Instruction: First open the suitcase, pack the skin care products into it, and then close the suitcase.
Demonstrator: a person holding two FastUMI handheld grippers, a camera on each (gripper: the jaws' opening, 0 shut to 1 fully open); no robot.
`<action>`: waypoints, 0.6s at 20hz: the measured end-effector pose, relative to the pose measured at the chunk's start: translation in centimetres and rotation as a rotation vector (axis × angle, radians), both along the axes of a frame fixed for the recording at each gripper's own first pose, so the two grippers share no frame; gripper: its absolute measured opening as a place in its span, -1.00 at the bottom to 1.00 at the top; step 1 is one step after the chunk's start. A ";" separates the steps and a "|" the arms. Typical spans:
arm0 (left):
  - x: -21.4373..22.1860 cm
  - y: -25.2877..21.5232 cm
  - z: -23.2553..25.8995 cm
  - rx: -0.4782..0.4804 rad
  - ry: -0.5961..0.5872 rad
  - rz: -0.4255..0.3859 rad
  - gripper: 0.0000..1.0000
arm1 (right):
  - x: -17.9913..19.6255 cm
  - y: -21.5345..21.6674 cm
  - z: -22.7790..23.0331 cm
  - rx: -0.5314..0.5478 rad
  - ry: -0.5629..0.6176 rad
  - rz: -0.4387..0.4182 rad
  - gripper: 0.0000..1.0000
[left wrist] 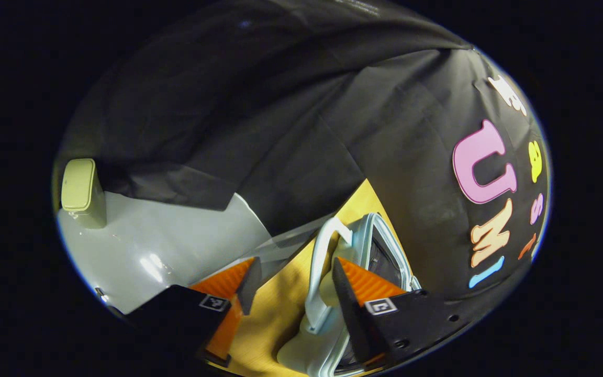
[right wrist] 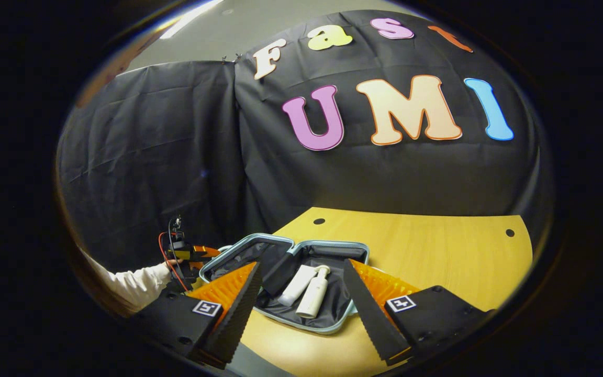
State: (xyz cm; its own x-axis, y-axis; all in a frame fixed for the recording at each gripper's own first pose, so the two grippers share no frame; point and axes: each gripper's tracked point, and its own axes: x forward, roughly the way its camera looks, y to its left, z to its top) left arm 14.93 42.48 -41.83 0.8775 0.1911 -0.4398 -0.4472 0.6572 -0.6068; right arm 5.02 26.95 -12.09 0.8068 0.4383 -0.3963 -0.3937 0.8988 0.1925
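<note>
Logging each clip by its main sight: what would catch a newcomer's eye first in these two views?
The open pale blue hard-shell suitcase on the yellow wooden table, with two white skin care bottles lying in its dark lining, straight ahead of the right claw. In the left gripper view, the left claw is spread beside the suitcase's pale handle, at the case's edge.

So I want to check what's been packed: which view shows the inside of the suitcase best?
The right gripper view: the suitcase lies open on the table, its dark lining bare, with two pale bottles side by side inside. The left gripper view catches the suitcase edge-on, showing rim and handle, little of the inside.
</note>
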 end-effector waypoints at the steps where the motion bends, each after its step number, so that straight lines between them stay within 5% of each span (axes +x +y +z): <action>1: 0.3 -0.1 -0.4 0.014 0.015 -0.010 0.14 | 0.1 -0.5 0.2 0.005 0.001 -0.016 0.97; 4: 1.2 -0.5 0.2 0.045 0.023 -0.023 -0.82 | 0.4 -1.4 0.5 0.003 -0.006 -0.042 0.97; 12: 0.3 -2.5 4.5 0.239 0.135 -0.064 -1.00 | 0.6 -3.0 1.6 0.023 -0.031 -0.061 0.97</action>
